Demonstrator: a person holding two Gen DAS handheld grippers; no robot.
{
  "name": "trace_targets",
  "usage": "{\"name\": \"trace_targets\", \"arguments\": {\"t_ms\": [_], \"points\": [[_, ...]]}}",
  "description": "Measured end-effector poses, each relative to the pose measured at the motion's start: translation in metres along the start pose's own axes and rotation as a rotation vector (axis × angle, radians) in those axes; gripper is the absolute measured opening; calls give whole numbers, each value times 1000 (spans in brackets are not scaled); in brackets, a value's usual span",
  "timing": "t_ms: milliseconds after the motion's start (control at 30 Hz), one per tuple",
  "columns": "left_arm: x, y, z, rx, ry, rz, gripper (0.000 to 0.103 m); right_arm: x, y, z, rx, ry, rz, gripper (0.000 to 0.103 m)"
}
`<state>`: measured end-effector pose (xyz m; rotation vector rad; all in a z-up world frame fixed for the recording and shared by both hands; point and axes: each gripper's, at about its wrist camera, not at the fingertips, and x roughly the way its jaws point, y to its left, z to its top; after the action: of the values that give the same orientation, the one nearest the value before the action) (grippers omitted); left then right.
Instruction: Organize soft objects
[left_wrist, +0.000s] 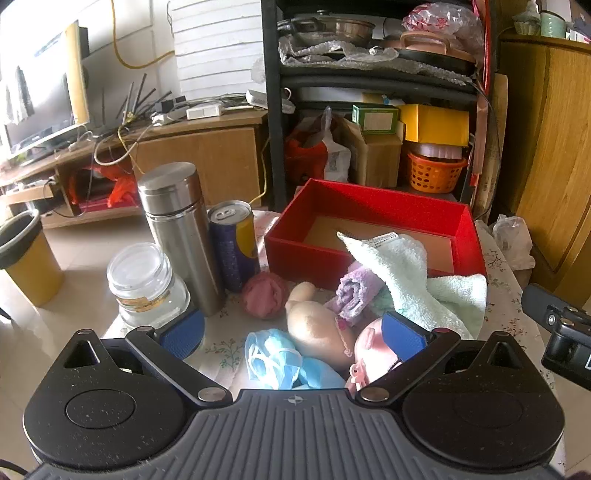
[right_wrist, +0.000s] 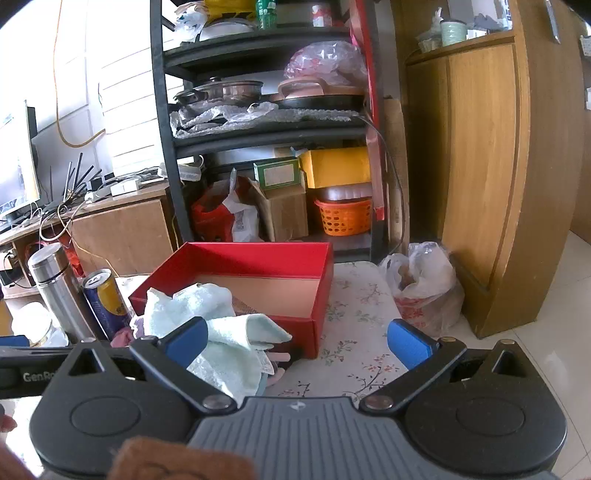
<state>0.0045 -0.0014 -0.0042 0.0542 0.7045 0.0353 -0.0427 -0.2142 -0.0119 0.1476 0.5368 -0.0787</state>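
Nothing is picked up yet — both tools hang over the near edge of the floral table (right_wrist: 354, 295), fingers spread wide and empty. The left gripper (left_wrist: 291, 332) sits above a soft doll (left_wrist: 325, 332) and a blue mask (left_wrist: 273, 354), with a pink ball (left_wrist: 264, 295) and a purple cloth (left_wrist: 354, 291) just beyond. A mint towel (left_wrist: 402, 273) drapes over the near wall of the red box (left_wrist: 369, 199). The right gripper (right_wrist: 295, 339) faces that towel's right edge. Next, I'd guess, one closes on a soft piece and carries it into the box — clear of the steel flask (left_wrist: 177, 229) and can (left_wrist: 234, 243) at left.
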Motion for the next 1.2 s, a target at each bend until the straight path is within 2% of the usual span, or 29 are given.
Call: {"name": "trace_targets", "arguments": {"t_ms": [300, 567, 1200], "points": [[0, -2, 0, -7, 1, 6, 98, 1, 3, 0, -13, 2, -4, 79], [-1, -5, 0, 0, -2, 1, 98, 4, 5, -2, -30, -4, -46, 79], [-3, -9, 0, -15, -1, 0, 97, 5, 6, -3, -22, 2, -49, 79]]}}
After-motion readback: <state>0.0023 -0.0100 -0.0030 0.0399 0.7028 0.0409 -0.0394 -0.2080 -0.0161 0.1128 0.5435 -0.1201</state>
